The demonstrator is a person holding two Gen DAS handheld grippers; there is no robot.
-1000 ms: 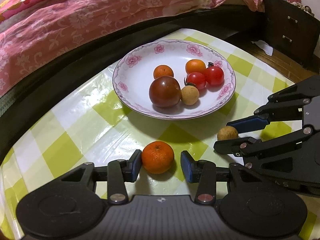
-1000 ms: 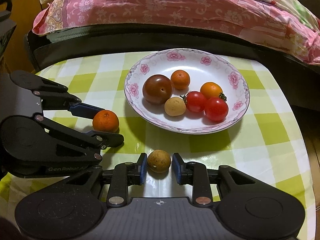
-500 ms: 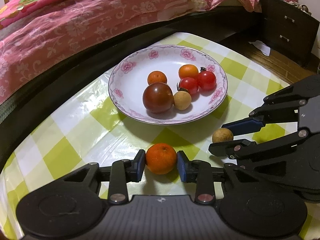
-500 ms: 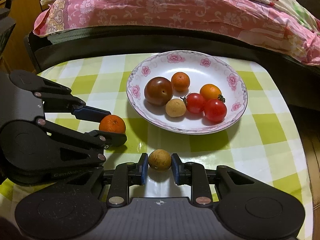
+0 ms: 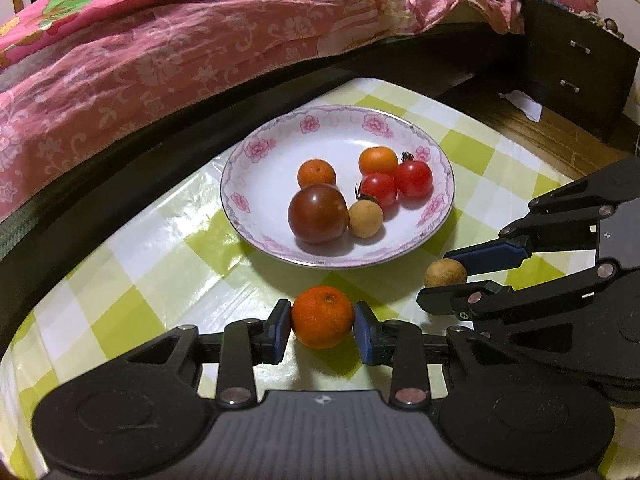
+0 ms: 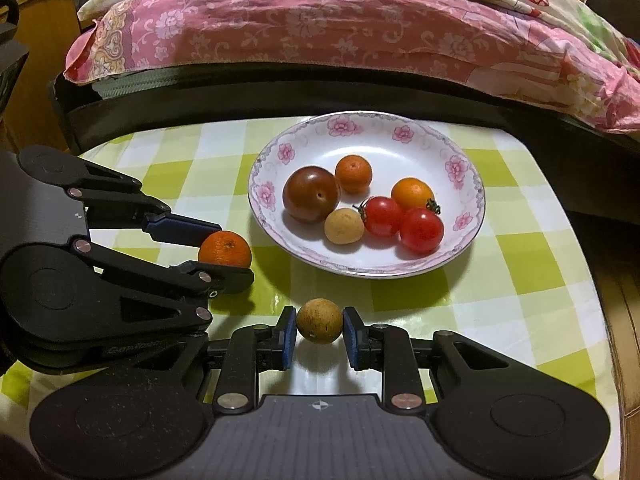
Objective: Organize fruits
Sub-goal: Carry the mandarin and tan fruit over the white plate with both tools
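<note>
A small orange mandarin (image 5: pixel 322 317) sits between the blue pads of my left gripper (image 5: pixel 322 328), which is shut on it just above the checked cloth; the right wrist view shows the same mandarin (image 6: pixel 225 248) at the left. My right gripper (image 6: pixel 319 330) is shut on a brown longan (image 6: pixel 319 321), which in the left wrist view is the longan (image 5: pixel 445 273) at the right. Beyond both stands a white flowered plate (image 5: pixel 248 176) holding a dark tomato (image 5: pixel 318 213), a mandarin, an orange tomato, two red cherry tomatoes and a longan.
The green-and-white checked tablecloth (image 6: pixel 516 280) covers a small table. A bed with a pink floral quilt (image 6: pixel 320 28) and dark frame runs behind it. A dark drawer cabinet (image 5: pixel 576 68) stands at the far right over a wooden floor.
The left jaws closed onto the mandarin, which was loose between them a second ago. Both grippers and their fruits have drawn back and up a little from the plate.
</note>
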